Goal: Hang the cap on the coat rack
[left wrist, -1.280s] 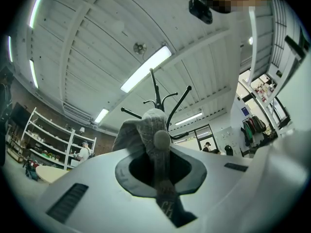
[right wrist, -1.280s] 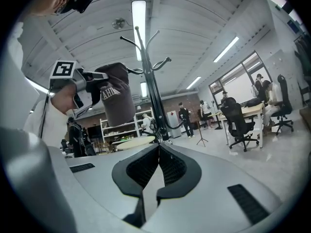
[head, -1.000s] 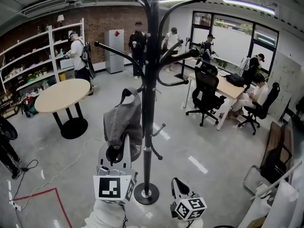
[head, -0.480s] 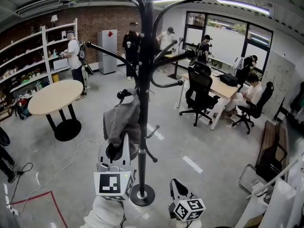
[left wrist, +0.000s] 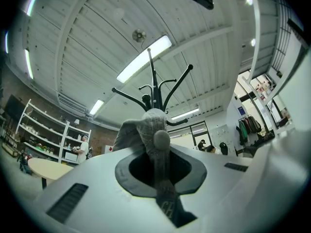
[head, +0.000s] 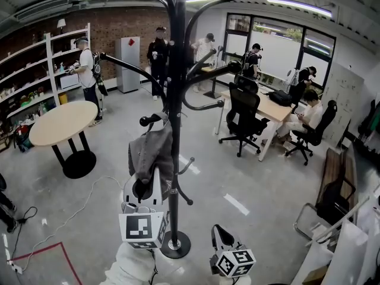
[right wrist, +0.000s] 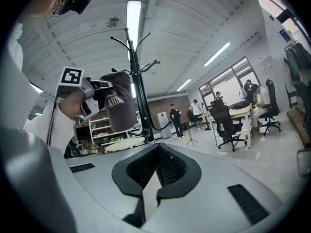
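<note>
A black coat rack (head: 176,88) with curved arms stands right in front of me, its round base (head: 174,244) on the floor. My left gripper (head: 144,190) is shut on a grey cap (head: 152,152) and holds it up just left of the pole, next to a short knobbed hook (head: 149,120). In the left gripper view the cap (left wrist: 148,130) fills the jaws, with the rack (left wrist: 154,89) behind it. My right gripper (head: 222,237) hangs low to the right of the base, shut and holding nothing. The right gripper view shows the cap (right wrist: 119,106) beside the rack (right wrist: 138,81).
A round table (head: 58,123) stands at the left, shelves (head: 35,82) behind it. Desks and black office chairs (head: 243,117) with seated people are at the right. Several people stand at the back. A cable (head: 65,218) lies on the floor.
The view has drifted slightly, so the rack and its base sit a little further left and lower. The cap stays held beside the pole; both grippers keep their hold.
</note>
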Tool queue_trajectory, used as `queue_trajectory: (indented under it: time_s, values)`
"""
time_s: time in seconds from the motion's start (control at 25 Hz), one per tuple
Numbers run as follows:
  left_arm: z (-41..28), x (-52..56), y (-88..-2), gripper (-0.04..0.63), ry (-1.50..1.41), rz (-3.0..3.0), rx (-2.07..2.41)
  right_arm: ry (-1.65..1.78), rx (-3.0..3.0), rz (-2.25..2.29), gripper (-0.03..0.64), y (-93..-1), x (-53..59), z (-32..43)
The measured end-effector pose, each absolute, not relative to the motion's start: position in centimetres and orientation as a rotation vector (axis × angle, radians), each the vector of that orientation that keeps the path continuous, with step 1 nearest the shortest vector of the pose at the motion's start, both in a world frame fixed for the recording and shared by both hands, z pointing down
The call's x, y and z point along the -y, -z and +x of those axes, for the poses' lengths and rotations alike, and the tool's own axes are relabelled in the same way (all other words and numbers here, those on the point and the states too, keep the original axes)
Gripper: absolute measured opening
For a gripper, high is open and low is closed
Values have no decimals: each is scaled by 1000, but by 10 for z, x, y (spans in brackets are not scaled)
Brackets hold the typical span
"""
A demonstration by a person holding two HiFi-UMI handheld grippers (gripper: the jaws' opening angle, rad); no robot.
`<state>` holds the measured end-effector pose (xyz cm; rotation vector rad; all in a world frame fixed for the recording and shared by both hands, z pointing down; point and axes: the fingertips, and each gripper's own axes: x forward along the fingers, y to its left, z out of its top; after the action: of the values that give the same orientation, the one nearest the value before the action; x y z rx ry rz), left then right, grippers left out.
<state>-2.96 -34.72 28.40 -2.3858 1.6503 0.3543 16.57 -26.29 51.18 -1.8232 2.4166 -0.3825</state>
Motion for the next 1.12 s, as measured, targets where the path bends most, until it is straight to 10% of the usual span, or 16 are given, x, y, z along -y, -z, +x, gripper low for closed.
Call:
queue_trajectory:
  time_s: [1.12]
  values:
    - [-29,344,-316,86,-308,-2385,-1716,434,-2482,-1750,11,-521,261,139]
